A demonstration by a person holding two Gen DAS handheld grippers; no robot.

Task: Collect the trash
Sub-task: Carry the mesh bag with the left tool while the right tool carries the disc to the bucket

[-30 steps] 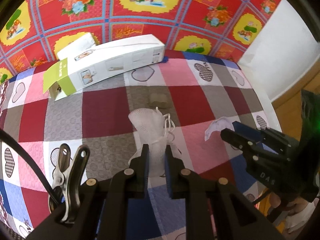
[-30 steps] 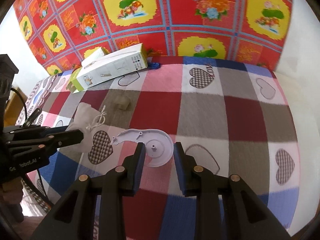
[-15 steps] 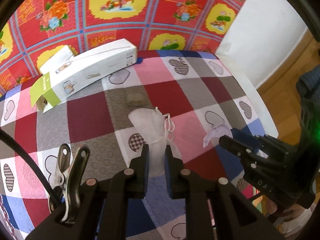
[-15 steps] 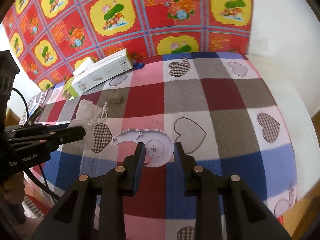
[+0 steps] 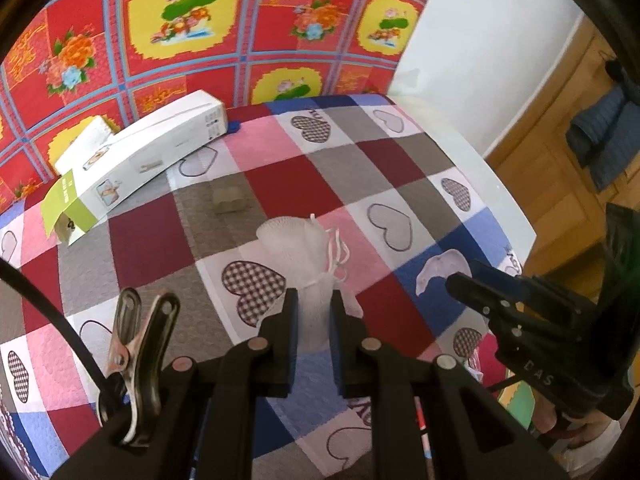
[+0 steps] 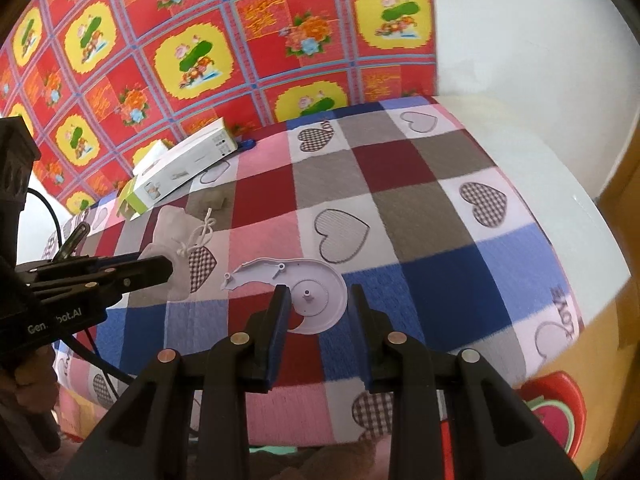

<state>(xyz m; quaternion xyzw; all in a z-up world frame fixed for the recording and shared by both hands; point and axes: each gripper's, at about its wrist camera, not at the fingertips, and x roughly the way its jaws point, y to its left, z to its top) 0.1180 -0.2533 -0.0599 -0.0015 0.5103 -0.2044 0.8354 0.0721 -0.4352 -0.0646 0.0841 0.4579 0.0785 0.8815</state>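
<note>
My left gripper (image 5: 311, 312) is shut on a white mesh drawstring pouch (image 5: 304, 248) and holds it above the checked quilt; the pouch also shows in the right wrist view (image 6: 172, 236), with the left gripper (image 6: 160, 270) at its lower end. My right gripper (image 6: 316, 308) is shut on a flat white plastic disc-shaped part (image 6: 308, 292) and holds it above the quilt. From the left wrist view the part (image 5: 440, 270) sticks out beyond the right gripper (image 5: 476, 284).
A long white and green carton (image 5: 136, 164) lies at the back of the quilt-covered table (image 6: 400, 208), with a second white box (image 5: 86, 140) behind it. A small grey block (image 5: 228, 200) lies near the carton. The table's right edge (image 6: 560, 216) drops away.
Both grippers have pulled back and lifted with their objects; the table looks smaller and lower. The view has swung right, and more white wall and the wooden door show.
</note>
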